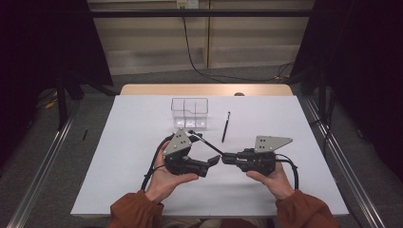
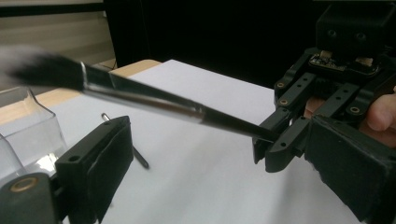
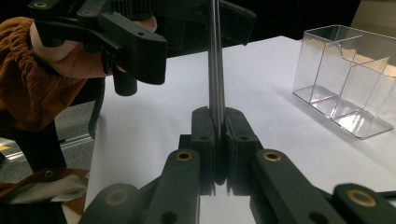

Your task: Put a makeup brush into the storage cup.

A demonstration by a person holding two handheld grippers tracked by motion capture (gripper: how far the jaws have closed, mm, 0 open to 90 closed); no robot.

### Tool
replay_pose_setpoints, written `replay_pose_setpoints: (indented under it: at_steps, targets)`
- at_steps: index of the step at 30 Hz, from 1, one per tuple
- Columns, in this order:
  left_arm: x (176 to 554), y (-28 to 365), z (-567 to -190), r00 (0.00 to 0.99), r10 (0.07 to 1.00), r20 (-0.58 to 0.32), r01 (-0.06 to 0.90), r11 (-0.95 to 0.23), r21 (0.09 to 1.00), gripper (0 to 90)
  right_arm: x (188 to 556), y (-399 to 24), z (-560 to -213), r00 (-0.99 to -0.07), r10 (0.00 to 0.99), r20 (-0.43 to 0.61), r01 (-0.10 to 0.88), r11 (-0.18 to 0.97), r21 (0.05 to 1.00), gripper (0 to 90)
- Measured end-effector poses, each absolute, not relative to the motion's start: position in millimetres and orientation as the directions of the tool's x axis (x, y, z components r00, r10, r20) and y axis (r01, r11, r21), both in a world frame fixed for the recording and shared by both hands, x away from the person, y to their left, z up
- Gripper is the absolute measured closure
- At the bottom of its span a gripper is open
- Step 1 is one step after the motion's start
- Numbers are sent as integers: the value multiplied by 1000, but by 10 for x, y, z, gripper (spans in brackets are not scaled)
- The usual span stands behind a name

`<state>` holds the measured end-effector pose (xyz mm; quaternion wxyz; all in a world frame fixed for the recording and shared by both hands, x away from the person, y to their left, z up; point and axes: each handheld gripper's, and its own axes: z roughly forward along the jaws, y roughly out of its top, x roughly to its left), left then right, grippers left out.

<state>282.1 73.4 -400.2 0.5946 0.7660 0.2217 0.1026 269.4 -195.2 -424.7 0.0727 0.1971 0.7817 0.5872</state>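
Observation:
A long paintbrush [image 1: 206, 145] with a dark handle, metal ferrule and black bristles hangs above the white table. My right gripper [image 1: 227, 156] is shut on its handle end, the pads pinching the shaft [image 3: 215, 56]. In the left gripper view the brush [image 2: 149, 95] slants from the right gripper [image 2: 273, 144] up to the left, bristles toward the clear box. My left gripper [image 1: 211, 160] faces the right one with its jaws wide open [image 2: 219, 135]. The brush passes between them without touching either pad.
A clear plastic box [image 1: 190, 113] with compartments stands at the back middle of the white table [image 1: 133, 142]. A second thin dark brush or pen [image 1: 225, 127] lies flat to the right of the box. The table's front edge is near the person's sleeves.

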Motion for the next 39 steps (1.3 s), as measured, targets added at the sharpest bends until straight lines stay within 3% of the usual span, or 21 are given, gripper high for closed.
replay_pose_setpoints:
  at_steps: [9,14,25,39]
  targets:
    - [2851,805,-3976,866,480,-142,247,-164,955,243,2686,-1954,-4286,-911,397,112,223,247,943,837]
    - [2861,829,-3964,861,486,-152,255,-154,955,252,2695,-1967,-4301,-908,402,119,230,242,942,837]
    - [2896,865,-3952,841,481,-249,332,-96,938,465,2682,-1953,-4309,-908,404,115,228,243,943,837]
    - [2909,906,-3988,840,440,-317,381,-62,923,631,2672,-1925,-4333,-913,392,116,228,254,940,836]
